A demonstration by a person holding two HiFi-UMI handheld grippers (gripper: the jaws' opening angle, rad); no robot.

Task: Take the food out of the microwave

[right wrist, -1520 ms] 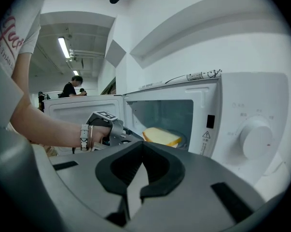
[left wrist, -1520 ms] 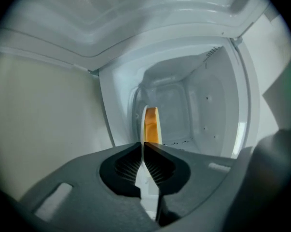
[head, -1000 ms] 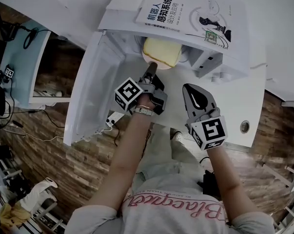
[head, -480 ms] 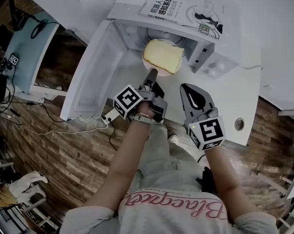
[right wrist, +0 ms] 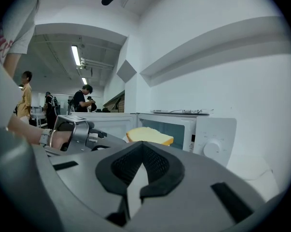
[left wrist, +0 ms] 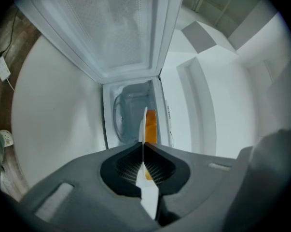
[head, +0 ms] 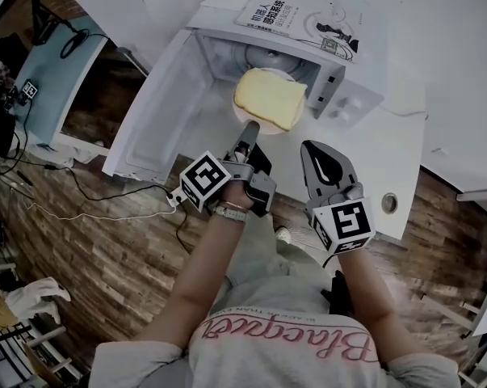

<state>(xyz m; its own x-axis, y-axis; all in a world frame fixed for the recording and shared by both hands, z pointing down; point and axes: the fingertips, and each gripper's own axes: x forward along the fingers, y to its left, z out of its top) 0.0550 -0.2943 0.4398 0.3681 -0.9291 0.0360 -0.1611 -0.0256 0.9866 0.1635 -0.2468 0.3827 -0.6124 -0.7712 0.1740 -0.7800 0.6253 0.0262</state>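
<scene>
A pale yellow slice of bread (head: 269,98) lies on a small white plate (head: 245,123), held out in front of the open white microwave (head: 346,98). My left gripper (head: 250,129) is shut on the plate's near rim. In the left gripper view the plate (left wrist: 142,124) shows edge-on between the closed pads, with the bread (left wrist: 151,125) beside it and the microwave's cavity (left wrist: 128,111) behind. My right gripper (head: 323,153) hangs to the right of the plate, shut and holding nothing. Its own view shows the bread (right wrist: 149,136) and the left gripper (right wrist: 73,132) ahead.
The microwave's door (head: 169,111) swings wide open to the left. A book (head: 301,18) lies on top of the microwave. The white counter (head: 388,176) runs under and to the right of it, and wooden floor (head: 114,249) lies below. People stand far off in the right gripper view.
The plate with the bread has come out from the microwave's mouth toward me, carried by the left gripper. Both grippers have drawn back and risen a little.
</scene>
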